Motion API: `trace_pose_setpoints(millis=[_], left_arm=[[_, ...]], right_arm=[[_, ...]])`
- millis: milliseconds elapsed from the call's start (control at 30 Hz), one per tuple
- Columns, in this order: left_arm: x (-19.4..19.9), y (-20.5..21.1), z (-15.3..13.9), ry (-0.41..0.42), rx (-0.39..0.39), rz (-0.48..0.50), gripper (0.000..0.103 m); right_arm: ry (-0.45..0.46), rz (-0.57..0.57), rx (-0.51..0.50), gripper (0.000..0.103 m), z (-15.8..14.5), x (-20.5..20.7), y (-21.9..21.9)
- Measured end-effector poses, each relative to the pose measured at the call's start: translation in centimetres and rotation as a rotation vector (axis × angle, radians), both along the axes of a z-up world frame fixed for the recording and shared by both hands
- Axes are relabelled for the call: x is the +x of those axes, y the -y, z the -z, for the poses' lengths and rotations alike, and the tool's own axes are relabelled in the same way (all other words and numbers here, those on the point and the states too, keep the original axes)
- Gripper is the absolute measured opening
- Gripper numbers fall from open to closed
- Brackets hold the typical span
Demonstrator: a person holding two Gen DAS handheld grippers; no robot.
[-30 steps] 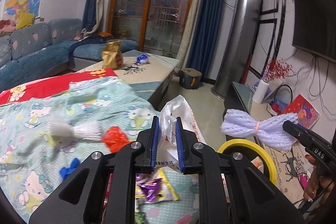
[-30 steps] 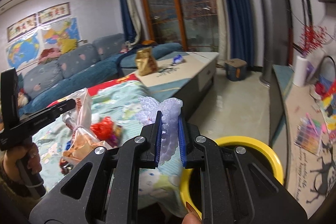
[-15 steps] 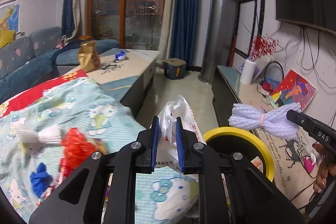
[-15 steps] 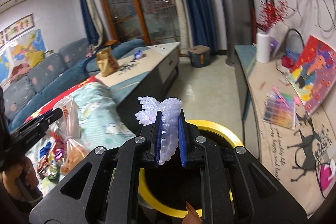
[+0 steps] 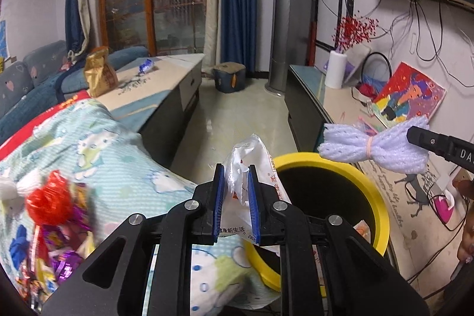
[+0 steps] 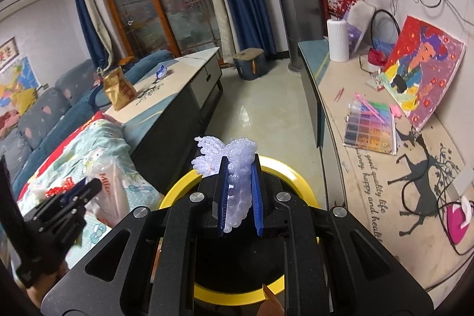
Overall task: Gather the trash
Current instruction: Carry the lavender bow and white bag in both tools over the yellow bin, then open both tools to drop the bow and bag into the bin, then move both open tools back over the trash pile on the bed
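1. The left gripper (image 5: 235,197) pinches a crumpled white plastic bag (image 5: 251,168) between its blue pads; the bag stands upward out of the jaws, its printed side toward the bin.
2. The right gripper (image 6: 240,194) pinches a white foam fruit net (image 6: 234,165), tied at the middle with a rubber band. In the left wrist view the net's (image 5: 374,145) long axis lies roughly level, its free end fanning toward the left.
3. Both items hang above the yellow-rimmed black trash bin (image 5: 380,209), the bag at its near left rim, the net over its far right rim.
4. The bin's floor is largely dark; one orange-white scrap (image 5: 363,230) inside is hard to identify. Gripper bodies hide the bin's near rim.
5. Beside the bin, a cartoon-print cloth (image 5: 118,156) carries a red plastic wad (image 5: 50,200), purple foil wrappers (image 5: 68,259) and a second white net (image 5: 13,187), blurred and cut off at the left edge.
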State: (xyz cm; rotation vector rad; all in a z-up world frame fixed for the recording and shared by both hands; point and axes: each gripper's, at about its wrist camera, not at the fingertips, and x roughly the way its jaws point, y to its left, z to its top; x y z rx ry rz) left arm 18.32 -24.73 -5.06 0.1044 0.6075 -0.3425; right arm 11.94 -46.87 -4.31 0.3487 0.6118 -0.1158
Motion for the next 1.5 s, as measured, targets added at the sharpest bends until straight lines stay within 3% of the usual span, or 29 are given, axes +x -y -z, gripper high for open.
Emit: trace_pose_setpoints(millis=[233,333,367,400,433,533,667,833,1500], left_arm=[[0.5,1.6,1.8,-0.029,0.013,0.027,0.016],[0.5,1.6,2.2,-0.044,-0.039,0.054,0.021],[0.6,1.5,2.4,-0.061,-0.070,0.075,0.032],[0.7,1.6,2.5,-0.076,-0.084,0.090,0.052],[0.7,1.5,2.6,-0.090,-0.107,0.111,0.060],[-0.1,0.8,2.0,-0.072,-0.155,0.133,0.068],[-0.9,-0.9,1.0,-0.043,-0.192,0.114,0.094],[-1.7,-3.9,-0.3,-0.036,-0.215,0.065,0.096],[-6.9,-15.7,-3.7,0.110,-0.133,-0.184,0.096]], right_arm=[[-0.049,-0.009,0.036,0.014,1.5,0.6,0.8],[-0.065,-0.009,0.066,0.032,2.3,0.7,1.4],[-0.074,-0.004,0.064,0.035,2.5,0.8,1.5],[-0.083,-0.001,0.062,0.041,2.8,0.8,1.5],[-0.090,0.009,0.066,0.043,3.0,0.8,1.6],[-0.094,0.025,0.059,0.047,3.3,0.8,1.7],[-0.057,0.031,0.021,0.053,2.4,0.3,0.9],[-0.014,0.012,-0.014,0.063,1.3,0.0,-0.3],[0.111,-0.281,-0.108,0.067,-1.3,-1.2,-11.5]])
